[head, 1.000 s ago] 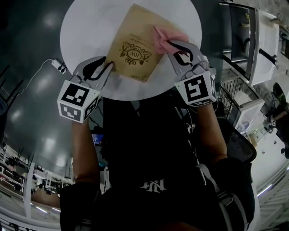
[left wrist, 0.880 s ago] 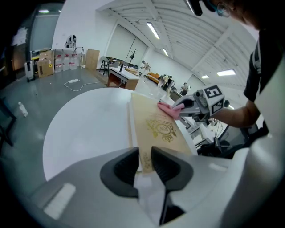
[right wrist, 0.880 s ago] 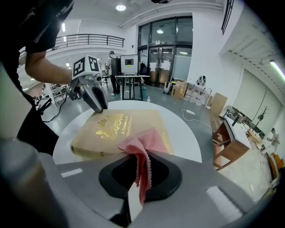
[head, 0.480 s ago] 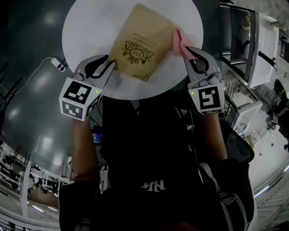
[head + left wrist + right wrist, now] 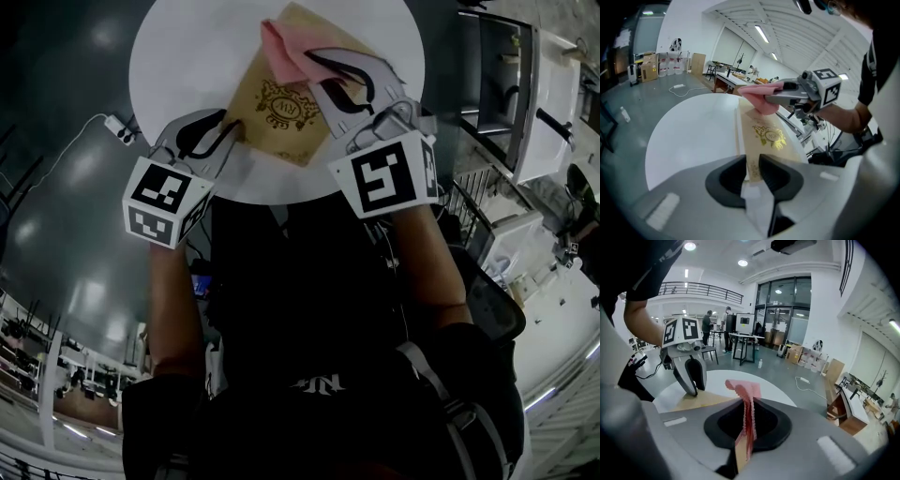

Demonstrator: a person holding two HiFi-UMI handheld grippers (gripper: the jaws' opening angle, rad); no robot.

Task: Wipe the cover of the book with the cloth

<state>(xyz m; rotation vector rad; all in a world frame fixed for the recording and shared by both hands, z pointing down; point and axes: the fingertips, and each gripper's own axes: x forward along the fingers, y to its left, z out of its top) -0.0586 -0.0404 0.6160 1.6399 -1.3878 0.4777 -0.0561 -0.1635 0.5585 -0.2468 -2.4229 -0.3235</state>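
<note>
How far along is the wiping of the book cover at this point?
Done: the left gripper is clamped on the near corner of the book, and the right gripper holds the pink cloth. In hand: the cloth is at the cover's far end; contact can't be confirmed. Left: the cover shows no wipe marks, so how much remains is unclear.

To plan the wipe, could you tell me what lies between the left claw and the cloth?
Only the book cover with its gold emblem, seen in the head view.
</note>
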